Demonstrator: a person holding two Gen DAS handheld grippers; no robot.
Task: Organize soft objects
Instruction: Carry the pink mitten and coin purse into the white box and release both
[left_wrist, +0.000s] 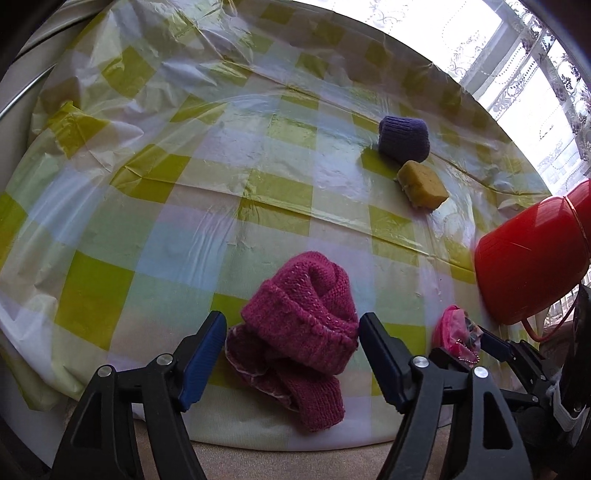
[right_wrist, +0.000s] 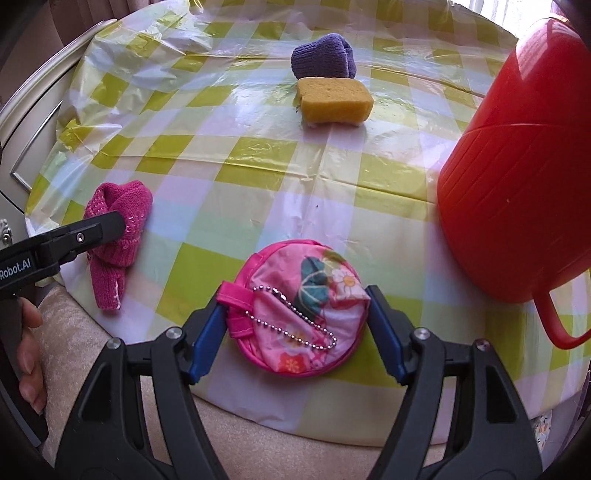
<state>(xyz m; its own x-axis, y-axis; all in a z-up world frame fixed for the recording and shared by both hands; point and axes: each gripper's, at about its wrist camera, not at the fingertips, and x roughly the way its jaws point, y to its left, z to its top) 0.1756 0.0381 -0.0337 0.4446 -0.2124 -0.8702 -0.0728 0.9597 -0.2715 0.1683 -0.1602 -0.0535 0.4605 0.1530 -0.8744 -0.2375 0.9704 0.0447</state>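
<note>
In the left wrist view, the left gripper stands released, its blue pads either side of a magenta knitted hat that lies crumpled on the tabletop at the lower middle of the frame; the right pad looks close to the hat's brim, the left pad apart from it, and neither presses in. The tabletop wears a green and white checked plastic cover. In the upper right lie a purple knitted piece and, touching it just below, a yellow sponge. At the right edge a red plastic basket stands tilted in the picture; its inside is hidden from here. Below it, in the lower right, a bit of the pink pouch shows between the black arms of the other gripper. In the right wrist view, the right gripper closes on the round pink floral pouch at the lower middle, both pads against its sides, a ball chain draped over its face. The red basket fills the right side, handle at the lower right, and nothing of its contents can be seen. The sponge and purple piece sit at the upper middle, touching. At the left, the magenta hat lies partly behind a black finger of the left gripper, with a person's hand at the lower left edge.
</note>
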